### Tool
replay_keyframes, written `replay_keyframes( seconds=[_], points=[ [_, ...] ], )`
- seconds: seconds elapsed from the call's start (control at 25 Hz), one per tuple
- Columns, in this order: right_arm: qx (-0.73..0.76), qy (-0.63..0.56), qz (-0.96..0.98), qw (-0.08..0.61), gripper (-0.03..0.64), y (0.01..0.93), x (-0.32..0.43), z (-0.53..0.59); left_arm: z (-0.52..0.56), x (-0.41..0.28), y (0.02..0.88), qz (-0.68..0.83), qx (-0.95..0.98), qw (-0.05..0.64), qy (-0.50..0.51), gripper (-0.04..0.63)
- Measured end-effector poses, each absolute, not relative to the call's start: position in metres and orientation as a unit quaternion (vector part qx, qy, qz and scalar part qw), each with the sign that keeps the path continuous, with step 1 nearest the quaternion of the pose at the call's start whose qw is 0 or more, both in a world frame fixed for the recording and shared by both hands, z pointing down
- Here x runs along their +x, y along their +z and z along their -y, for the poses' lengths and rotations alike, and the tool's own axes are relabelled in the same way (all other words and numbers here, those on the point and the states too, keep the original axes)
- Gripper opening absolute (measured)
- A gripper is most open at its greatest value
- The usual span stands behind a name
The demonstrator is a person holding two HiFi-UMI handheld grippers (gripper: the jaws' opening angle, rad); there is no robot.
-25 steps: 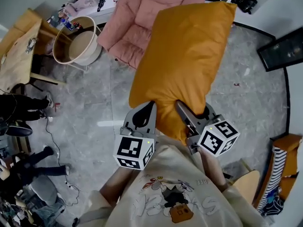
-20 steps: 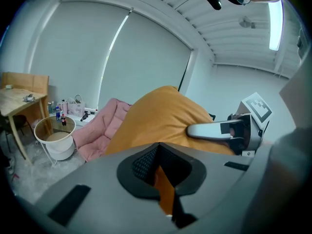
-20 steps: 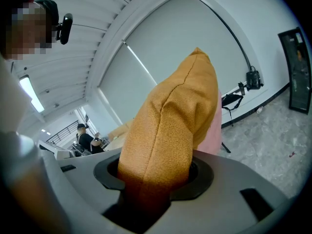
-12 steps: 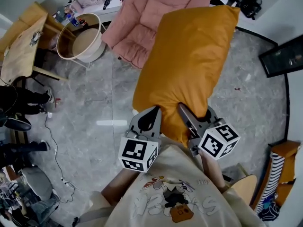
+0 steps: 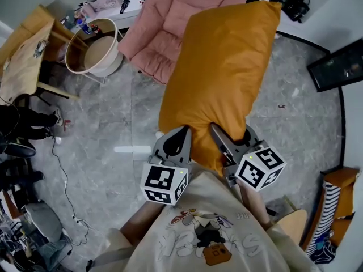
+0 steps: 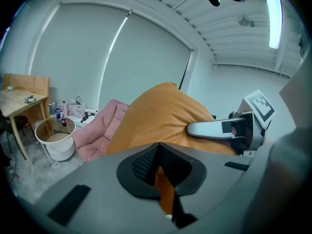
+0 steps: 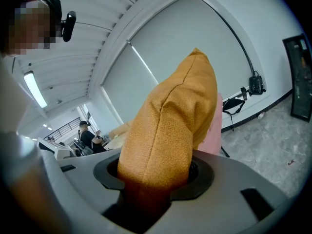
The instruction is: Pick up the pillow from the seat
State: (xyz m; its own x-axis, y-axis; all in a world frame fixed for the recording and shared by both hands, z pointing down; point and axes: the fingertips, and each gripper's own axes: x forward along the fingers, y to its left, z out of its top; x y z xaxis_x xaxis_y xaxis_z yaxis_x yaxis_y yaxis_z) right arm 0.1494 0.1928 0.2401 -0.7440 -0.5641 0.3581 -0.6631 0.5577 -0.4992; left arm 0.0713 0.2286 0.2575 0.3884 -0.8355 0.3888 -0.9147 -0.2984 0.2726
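Left gripper [image 5: 177, 142]: jaws nearly together, pinching a thin fold of orange fabric; in the left gripper view [image 6: 159, 168] the cloth shows as a narrow strip between the dark pads.
Right gripper [image 5: 222, 142]: jaws partway apart and clamped on a thick bunch of the same fabric, which fills the gap in the right gripper view [image 7: 152, 182].
Spacing of the two: side by side at the near short end of the pillow, left at the 9 o'clock side, right at the 3 o'clock side, with a stretch of cloth between them.
Pillow [image 5: 224, 72]: orange, held up off the floor by that near end only; it is no longer lying on the seat.
Long axis: in the head view it runs from the grippers at 6 o'clock out toward 1 o'clock, the far corner being the farthest point from both hands.
Nearer hand: neither; both grip the same end, so the far end hangs unsupported.
Seat [image 5: 164, 24]: pink padded chair at about 11 o'clock from the grippers, partly hidden behind the pillow's far half.
Judgement: the lift looks essentially done; any further move turns on keeping both grips level so the long free end does not swing.
Floor [image 5: 102, 129]: grey stone, bare beneath the pillow.
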Motion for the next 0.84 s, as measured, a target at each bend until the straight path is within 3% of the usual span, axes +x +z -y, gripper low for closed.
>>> replay_keyframes(
  seconds=[0.84],
  points=[
    [0.371, 0.319, 0.87, 0.065, 0.233, 0.238, 0.177, -0.19, -0.222, 0.095, 0.254, 0.52, 0.819, 0.227, 0.087, 0.005]
  ],
)
